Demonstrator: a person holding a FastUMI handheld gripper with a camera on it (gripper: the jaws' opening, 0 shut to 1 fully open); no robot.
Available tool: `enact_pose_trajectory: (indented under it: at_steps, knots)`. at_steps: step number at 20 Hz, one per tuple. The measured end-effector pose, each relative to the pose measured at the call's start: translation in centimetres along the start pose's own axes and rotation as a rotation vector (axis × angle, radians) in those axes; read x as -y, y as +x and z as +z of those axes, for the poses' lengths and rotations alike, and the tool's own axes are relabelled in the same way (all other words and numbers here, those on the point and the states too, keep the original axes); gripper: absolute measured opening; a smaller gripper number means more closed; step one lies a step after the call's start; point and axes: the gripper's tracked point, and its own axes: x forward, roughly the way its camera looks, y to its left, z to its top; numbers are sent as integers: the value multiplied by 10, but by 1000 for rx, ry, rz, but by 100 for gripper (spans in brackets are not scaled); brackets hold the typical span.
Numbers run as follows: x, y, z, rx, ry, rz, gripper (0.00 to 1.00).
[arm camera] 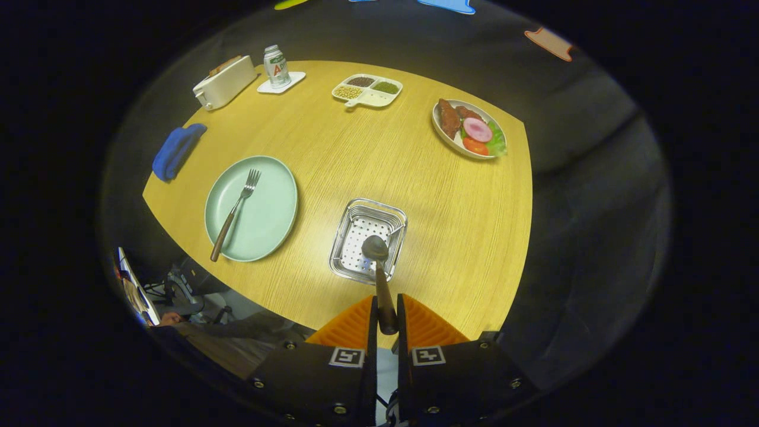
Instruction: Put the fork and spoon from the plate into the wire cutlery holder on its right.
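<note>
Spoon (379, 267): one, dark, clamped by its handle between the two fingers of the claw; its bowl points ahead toward twelve o'clock and hangs over the near part of the wire cutlery holder.
Fork (235, 213): one, with silver tines and a brown handle, lying slantwise on the plate, tines toward one o'clock, handle end jutting past the rim at seven o'clock.
Plate (270, 213): one, round, pale green, at nine o'clock of the holder and apart from it.
Wire cutlery holder (369, 239): one, square, shiny wire walls with a perforated floor, just ahead of the fingers.
Claw (386, 314): one, fingers drawn narrow with both pressing the spoon handle; held above the near edge of the desk, tilted down so it looks over the desk top.
Desk (427, 196): one, yellowish wood grain.
Far things: one white toaster (225, 82) at eleven o'clock of the plate, one can (276, 66) on a white coaster (282, 83) beside it, one white divided dish (367, 91) with three fillings at twelve o'clock of the holder, one plate of food (468, 129) at one o'clock of the holder.
Blue cloth (177, 150): one, folded, at ten o'clock of the green plate, on the desk's edge.
</note>
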Motion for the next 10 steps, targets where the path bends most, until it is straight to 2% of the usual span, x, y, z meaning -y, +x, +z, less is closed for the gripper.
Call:
enact_pose_trajectory:
  at_steps: [3, 5, 10]
  knots:
    - [1, -14, 5, 34, 34, 3, 17]
    - [0, -24, 9, 60, 62, 10, 25]
    - [-45, -54, 18, 128, 96, 102, 25]
